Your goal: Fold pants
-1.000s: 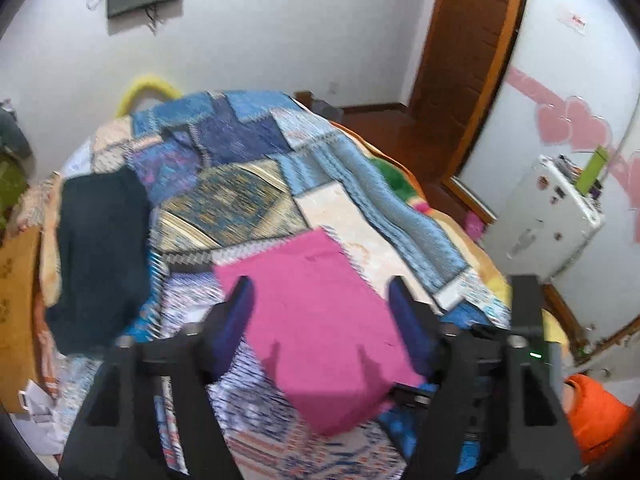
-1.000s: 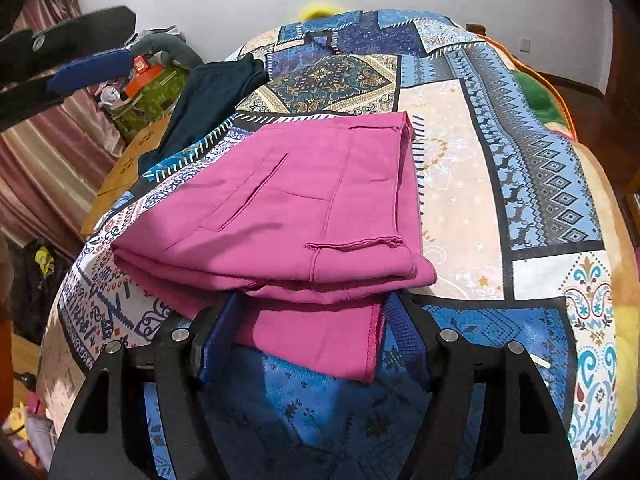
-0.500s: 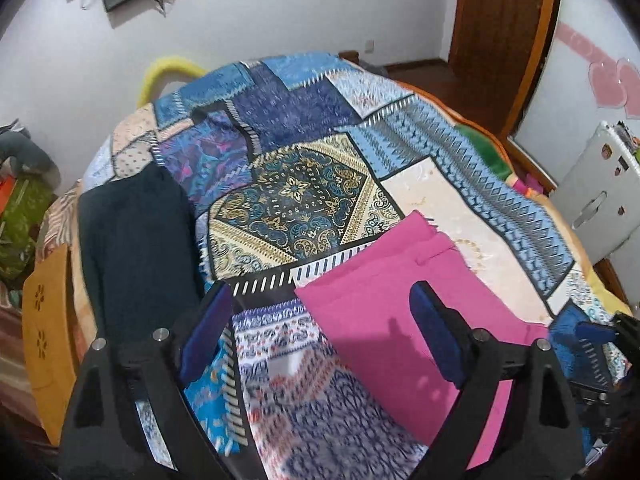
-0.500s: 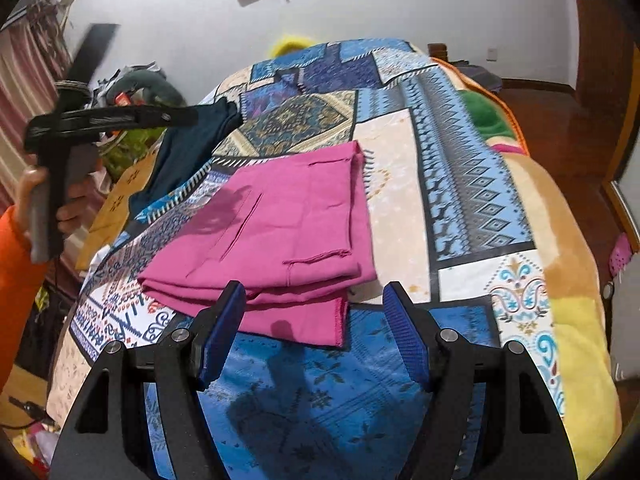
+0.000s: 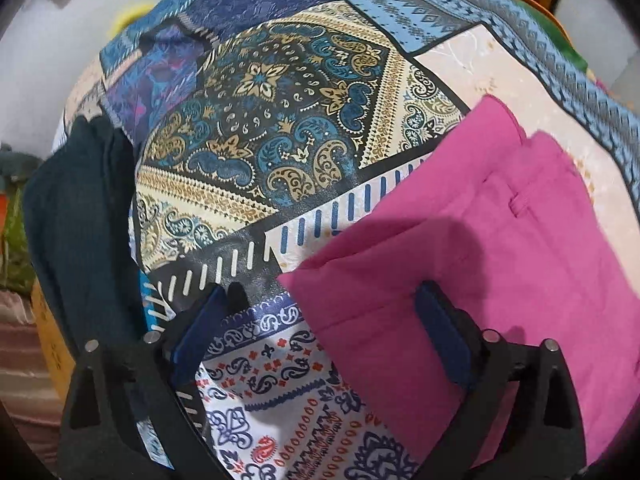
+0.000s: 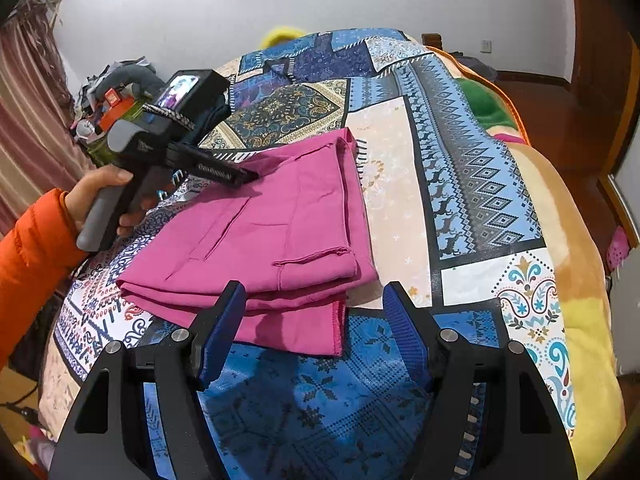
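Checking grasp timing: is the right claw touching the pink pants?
Apart. The right wrist view shows the right claw open, the pink pants beyond its pads.

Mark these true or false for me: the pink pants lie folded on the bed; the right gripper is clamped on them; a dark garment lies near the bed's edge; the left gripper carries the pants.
1. The pink pants lie folded on the patchwork bedspread. True.
2. The right gripper is clamped on them. False: its jaws stand apart, with no cloth pinched.
3. A dark garment lies near the bed's edge. True.
4. The left gripper carries the pants. False: its jaws are opening over the pants' corner, gripping nothing.
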The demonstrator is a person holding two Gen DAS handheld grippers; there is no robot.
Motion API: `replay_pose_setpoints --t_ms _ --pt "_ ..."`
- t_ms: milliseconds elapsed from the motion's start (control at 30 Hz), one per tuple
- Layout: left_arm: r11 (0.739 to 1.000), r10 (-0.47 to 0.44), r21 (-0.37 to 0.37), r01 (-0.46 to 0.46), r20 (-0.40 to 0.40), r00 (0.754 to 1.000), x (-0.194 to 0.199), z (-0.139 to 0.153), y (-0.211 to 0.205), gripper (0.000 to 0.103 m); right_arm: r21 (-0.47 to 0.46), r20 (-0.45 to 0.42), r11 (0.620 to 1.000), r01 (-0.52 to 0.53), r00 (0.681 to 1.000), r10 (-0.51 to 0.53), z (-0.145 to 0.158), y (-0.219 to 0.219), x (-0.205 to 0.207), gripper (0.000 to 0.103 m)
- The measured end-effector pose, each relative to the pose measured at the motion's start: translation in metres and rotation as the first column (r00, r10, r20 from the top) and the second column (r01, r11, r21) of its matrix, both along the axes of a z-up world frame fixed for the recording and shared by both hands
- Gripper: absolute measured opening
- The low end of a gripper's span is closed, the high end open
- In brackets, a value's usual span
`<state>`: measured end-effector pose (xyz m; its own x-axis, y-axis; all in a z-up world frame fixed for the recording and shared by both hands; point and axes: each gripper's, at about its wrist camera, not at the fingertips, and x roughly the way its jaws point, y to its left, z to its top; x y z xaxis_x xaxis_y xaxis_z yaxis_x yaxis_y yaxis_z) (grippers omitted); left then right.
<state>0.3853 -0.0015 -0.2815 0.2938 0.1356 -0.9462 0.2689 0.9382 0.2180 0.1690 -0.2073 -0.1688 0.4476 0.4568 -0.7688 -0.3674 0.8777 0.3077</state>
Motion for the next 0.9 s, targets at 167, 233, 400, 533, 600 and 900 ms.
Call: replay_pose_setpoints --t_ms 167,233,400,533,600,900 --pt "0.999 -0.033 -0.014 0.032 -0.044 0.998 -0.017 0.002 0.007 0.1 0.0 0.014 1.0 0.0 1.0 0.0 0.004 -0.002 -0.002 0.067" --pt "0.999 -0.041 -0.016 0.041 -0.045 0.998 -0.029 0.005 0.011 0.1 0.0 0.019 1.0 0.0 1.0 0.0 0.006 -0.002 -0.002 0.067" --pt "0.998 0.0 -0.065 -0.004 -0.067 0.998 -0.066 0.021 0.027 0.1 -0.005 0.032 1.0 -0.006 0.999 0.006 0.009 0.0 -0.006 0.067" --pt "0.99 0.04 -0.135 -0.05 -0.08 0.996 -0.097 0.036 0.041 0.1 -0.01 0.022 1.0 -0.012 1.0 0.013 0.005 0.004 -0.006 0.067" --pt "0.979 0.057 -0.191 -0.073 -0.087 0.995 -0.112 0.041 0.046 0.1 -0.016 0.017 1.0 -0.01 1.0 0.011 0.002 0.006 -0.005 0.067" --pt "0.936 0.097 -0.342 -0.084 0.021 0.995 -0.168 0.062 0.055 0.083 0.014 -0.053 1.0 -0.016 0.998 0.017 -0.017 0.003 0.01 0.057"
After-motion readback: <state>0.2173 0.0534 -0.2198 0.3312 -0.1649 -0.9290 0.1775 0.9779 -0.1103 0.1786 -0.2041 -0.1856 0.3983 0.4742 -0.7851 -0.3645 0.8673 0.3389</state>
